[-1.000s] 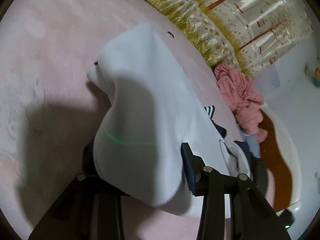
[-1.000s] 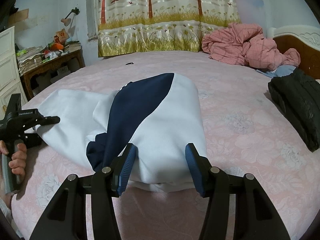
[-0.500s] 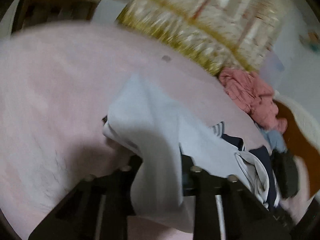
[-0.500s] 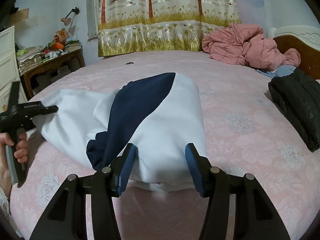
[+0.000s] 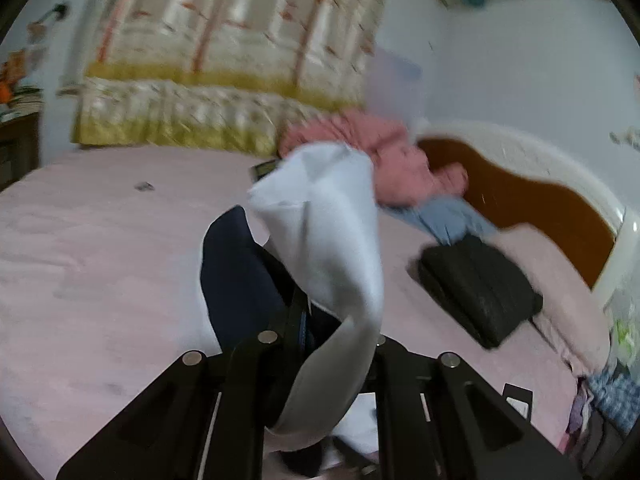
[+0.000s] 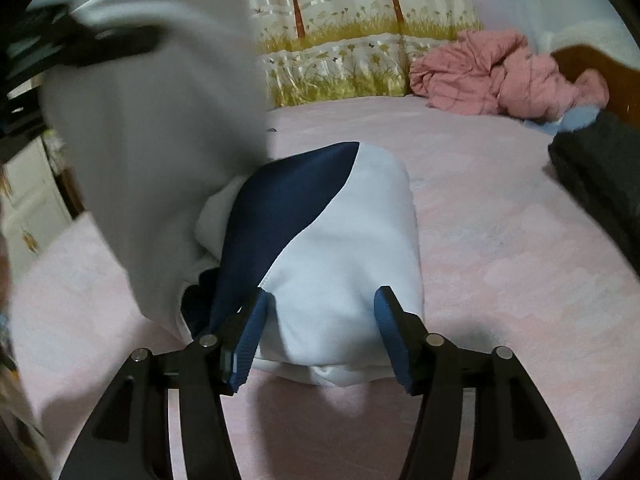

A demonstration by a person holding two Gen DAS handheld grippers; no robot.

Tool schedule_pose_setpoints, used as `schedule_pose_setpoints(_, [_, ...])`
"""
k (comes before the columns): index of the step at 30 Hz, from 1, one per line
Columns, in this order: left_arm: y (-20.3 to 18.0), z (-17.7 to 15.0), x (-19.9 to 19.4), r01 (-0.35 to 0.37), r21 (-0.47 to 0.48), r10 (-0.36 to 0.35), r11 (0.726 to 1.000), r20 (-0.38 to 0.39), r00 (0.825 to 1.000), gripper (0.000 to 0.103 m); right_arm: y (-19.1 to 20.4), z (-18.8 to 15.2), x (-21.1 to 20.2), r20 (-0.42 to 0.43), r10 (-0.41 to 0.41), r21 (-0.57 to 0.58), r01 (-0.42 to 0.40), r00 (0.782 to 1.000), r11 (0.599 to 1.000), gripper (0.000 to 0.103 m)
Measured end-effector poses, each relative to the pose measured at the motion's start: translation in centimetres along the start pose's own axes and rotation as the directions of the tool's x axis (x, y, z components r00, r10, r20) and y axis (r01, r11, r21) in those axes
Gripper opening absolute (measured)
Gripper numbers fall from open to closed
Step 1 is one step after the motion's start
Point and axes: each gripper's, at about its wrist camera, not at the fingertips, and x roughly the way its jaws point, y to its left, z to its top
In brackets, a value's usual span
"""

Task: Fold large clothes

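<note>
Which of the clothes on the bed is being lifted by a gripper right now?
The white and navy garment: the left gripper holds its white flap in the air. The pink garment and black garment lie untouched.

Left hand-held gripper (image 5: 320,336) raised high, clamped closed; right hand-held gripper (image 6: 320,312) low, spread wide.

Dim indoor light, heavy motion blur, fisheye warp w/ dark corners

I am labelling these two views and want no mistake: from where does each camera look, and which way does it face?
Left wrist: on the left gripper, facing the headboard; its fingers clamp the lifted white sleeve.
Right wrist: on the right gripper, low, facing the curtain; open fingers straddle the folded garment.
Shared: pink bed, pink clothes pile, black garment.
</note>
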Motion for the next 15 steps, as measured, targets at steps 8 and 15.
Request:
schedule_pose_setpoints(8, [-1.3,-4.6,5.5,0.042,0.005,-0.041,0.999,-0.117,0.992,0.01,-2.3,-0.2,-0.5,0.035,0.11,0.096,-0.113,0.993,0.989,0.06])
schedule_pose_setpoints(15, [-2.5,-6.3,7.4,-0.027,0.118,0.039,0.993,-0.108,0.993,0.015,-4.3,-0.6,-3.2,0.051,0.047,0.111,-0.052,0.998,0.992,0.06])
